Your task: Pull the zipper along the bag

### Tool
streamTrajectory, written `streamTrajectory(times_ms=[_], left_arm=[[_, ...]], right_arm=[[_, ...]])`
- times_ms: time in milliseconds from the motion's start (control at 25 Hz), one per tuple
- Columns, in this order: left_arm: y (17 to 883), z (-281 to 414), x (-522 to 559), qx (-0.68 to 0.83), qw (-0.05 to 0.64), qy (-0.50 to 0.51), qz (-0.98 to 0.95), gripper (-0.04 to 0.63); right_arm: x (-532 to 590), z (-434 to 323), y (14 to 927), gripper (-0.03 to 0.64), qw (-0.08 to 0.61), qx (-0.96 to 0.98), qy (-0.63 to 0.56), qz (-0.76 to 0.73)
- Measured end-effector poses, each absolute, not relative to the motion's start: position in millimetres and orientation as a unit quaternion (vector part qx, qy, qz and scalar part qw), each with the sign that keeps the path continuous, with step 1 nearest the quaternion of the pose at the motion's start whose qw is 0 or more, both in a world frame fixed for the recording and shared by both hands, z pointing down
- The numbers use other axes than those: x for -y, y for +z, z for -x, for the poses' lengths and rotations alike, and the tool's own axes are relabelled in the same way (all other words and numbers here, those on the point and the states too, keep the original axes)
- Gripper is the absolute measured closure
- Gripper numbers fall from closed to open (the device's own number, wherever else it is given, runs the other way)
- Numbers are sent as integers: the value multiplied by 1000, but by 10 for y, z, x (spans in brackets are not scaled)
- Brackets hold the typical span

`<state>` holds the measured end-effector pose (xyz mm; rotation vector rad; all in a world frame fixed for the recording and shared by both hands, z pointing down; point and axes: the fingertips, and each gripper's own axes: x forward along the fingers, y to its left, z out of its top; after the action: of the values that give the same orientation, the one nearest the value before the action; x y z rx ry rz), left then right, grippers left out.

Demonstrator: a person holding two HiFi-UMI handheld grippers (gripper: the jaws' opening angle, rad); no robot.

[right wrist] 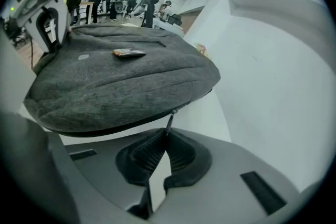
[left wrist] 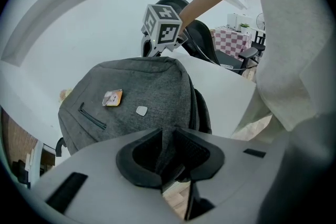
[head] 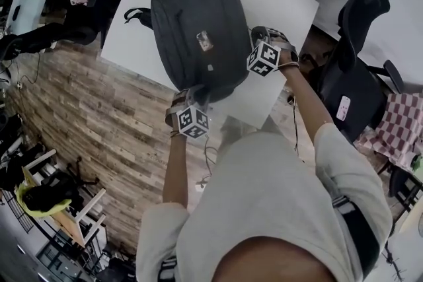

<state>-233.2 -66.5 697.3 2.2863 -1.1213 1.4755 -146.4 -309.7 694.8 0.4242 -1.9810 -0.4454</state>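
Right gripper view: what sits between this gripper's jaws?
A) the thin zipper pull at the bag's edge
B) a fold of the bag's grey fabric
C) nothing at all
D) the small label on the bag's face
A: the thin metal zipper pull hangs from the seam along the edge of the bag straight into the tips of the right gripper, whose jaws are closed together on it.

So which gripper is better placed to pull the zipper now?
The right gripper, probably: its jaws are pinched on the zipper pull at the edge of the bag. The left gripper clamps a fold of its fabric, steadying it.
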Motion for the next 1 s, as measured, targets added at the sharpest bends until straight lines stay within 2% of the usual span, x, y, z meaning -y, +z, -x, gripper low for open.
streamTrajectory(times_ms=[200,600,1000], left_arm=[[7017,2308,685,380,111,502,-769,499],[7014,2333,684,380,118,503,-768,502],[7023,2317,670,382,127,507,-762,503]], right_arm=[[2962,1350,6998,604,501,832,-152,-183],[2410,1167,7060,604,541,809,-168,-157],[1421,1108,7113,604,543,825,-54,-146]])
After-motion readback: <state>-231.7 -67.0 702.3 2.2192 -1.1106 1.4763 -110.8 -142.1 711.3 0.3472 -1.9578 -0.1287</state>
